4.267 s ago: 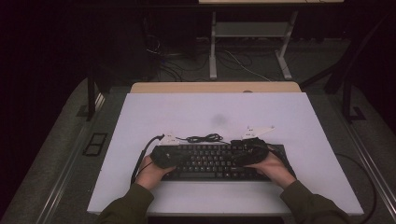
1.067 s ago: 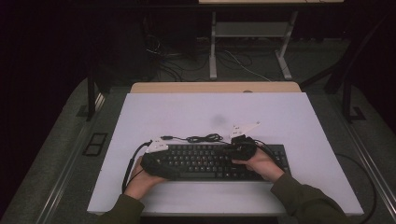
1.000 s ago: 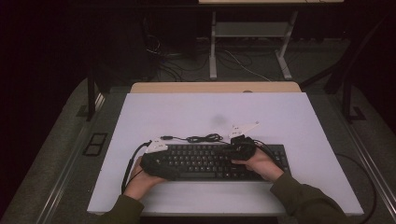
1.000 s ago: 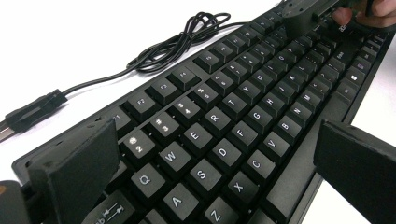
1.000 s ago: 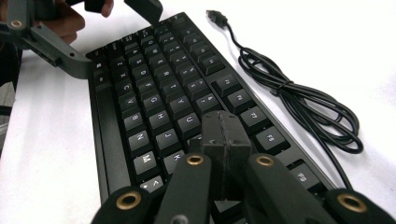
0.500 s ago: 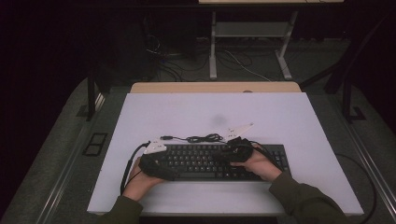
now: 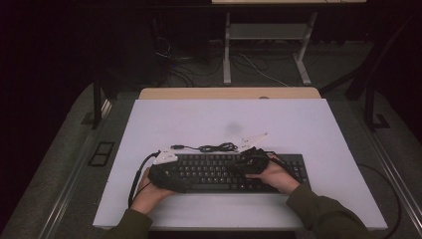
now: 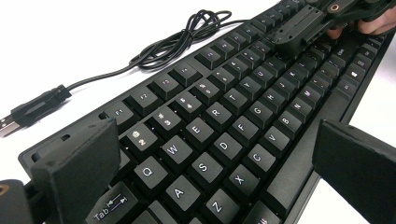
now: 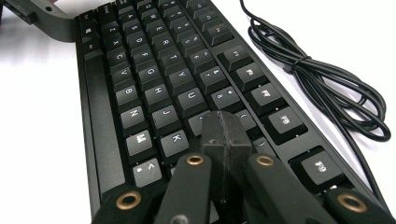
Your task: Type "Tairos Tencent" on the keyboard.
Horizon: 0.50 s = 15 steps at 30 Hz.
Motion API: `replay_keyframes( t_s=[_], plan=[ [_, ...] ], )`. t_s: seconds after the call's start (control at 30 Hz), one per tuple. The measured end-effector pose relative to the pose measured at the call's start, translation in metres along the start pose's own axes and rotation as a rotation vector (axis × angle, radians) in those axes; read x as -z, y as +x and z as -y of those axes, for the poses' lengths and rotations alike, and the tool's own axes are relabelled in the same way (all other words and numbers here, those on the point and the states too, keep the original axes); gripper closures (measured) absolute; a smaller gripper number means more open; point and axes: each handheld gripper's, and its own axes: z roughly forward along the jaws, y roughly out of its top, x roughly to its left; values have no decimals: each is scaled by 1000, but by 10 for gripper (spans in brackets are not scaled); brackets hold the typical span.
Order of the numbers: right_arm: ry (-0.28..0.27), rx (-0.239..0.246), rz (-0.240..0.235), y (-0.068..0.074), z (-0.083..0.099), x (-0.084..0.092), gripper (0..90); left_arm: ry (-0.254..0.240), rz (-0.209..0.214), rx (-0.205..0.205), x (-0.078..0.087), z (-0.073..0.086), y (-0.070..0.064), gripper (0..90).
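Note:
A black keyboard (image 7: 214,172) lies on the white table (image 7: 199,119) in front of the person. Its coiled cable (image 7: 216,147) and USB plug (image 7: 177,147) rest just behind it. My left gripper (image 7: 174,177) is at the keyboard's left end. In the left gripper view its jaws (image 8: 219,140) stand wide apart over the keys (image 8: 243,102), gripping nothing. My right gripper (image 7: 245,167) is over the middle of the keyboard. In the right gripper view its pads (image 9: 224,133) are pressed together, empty, with the tips down on the keys (image 9: 154,84) near K.
A wooden desk edge (image 7: 229,93) borders the table's far side, with a metal frame (image 7: 268,35) and floor cables behind. The left gripper's black cable (image 7: 137,179) loops off the table's left front. Bare white surface lies beyond and to the right of the keyboard.
Since the earliest frame my right hand has come from the keyboard's right end to its middle, and my left hand has shifted slightly left. Over the last second both hardly moved.

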Motion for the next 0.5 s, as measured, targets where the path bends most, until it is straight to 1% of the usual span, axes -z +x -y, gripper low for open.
replay_keyframes(
  t_s=[0.27, 0.33, 0.5],
  plan=[
    [1, -2, -2, 0, 0, 0, 895, -1, 0, -1, 0, 0, 0, 2],
    [-3, 1, 1, 0, 0, 1, 895, -2, 0, -1, 0, 0, 0, 6],
    [-19, -10, 3, -2, -1, 5, 894, -2, 0, -3, 0, 0, 0, 13]
  ],
)
